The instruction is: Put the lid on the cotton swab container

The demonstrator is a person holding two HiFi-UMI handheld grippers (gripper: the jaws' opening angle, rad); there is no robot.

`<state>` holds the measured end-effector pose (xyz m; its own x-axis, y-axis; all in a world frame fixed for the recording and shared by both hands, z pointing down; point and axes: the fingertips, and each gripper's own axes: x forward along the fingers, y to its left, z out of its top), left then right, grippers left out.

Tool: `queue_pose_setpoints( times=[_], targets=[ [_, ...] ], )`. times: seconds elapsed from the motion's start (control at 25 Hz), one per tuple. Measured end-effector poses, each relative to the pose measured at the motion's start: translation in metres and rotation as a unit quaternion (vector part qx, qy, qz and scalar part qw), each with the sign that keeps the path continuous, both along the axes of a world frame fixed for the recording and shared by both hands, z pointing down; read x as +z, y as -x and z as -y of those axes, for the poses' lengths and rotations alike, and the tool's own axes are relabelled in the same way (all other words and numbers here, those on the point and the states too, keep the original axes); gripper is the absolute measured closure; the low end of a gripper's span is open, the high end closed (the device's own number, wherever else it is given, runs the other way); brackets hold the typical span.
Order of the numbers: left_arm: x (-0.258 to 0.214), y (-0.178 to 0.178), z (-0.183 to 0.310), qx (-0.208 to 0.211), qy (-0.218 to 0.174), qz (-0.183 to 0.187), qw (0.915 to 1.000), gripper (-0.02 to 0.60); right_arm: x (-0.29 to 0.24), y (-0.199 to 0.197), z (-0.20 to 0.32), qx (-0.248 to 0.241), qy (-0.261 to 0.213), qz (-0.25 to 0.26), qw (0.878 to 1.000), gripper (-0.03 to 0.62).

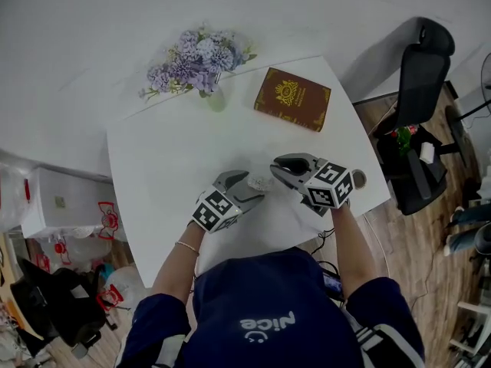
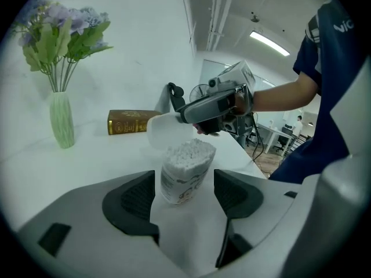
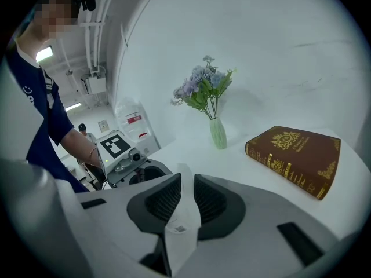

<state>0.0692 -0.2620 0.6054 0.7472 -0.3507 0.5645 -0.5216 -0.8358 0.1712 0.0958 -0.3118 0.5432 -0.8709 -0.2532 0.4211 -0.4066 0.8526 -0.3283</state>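
The cotton swab container [image 2: 185, 169], a clear tub packed with white swabs, stands uncovered on the white table [image 1: 169, 152]. It sits between the jaws of my left gripper [image 2: 184, 183], which is open, with a gap showing on each side. My right gripper [image 3: 186, 196] is shut on the translucent lid [image 3: 184, 213], gripped by its edge. In the left gripper view the lid [image 2: 165, 131] hangs tilted just behind and above the container, held by the right gripper [image 2: 188, 116]. The head view shows the left gripper [image 1: 247, 186] and right gripper [image 1: 282, 169] facing each other, with the container [image 1: 261, 182] between them.
A brown book [image 1: 293, 98] lies at the table's far right. A green vase of purple flowers [image 1: 196, 60] stands at the far edge. A black office chair [image 1: 418, 90] is off the table's right side, and boxes and bags lie on the floor at left.
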Motion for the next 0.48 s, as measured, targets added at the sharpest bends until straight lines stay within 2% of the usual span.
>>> queue_pose_setpoints(
  times=[0.12,0.48],
  targets=[
    [0.006,-0.009,0.001,0.023,0.002,0.007,0.9997,0.261,0.001,-0.001,0.002,-0.007,0.005,0.001,1.0,0.5],
    [0.006,-0.019,0.011,0.035,-0.011,0.015,0.9992,0.273,0.0,-0.003,0.004,-0.019,0.007,0.006,1.0,0.5]
  ],
)
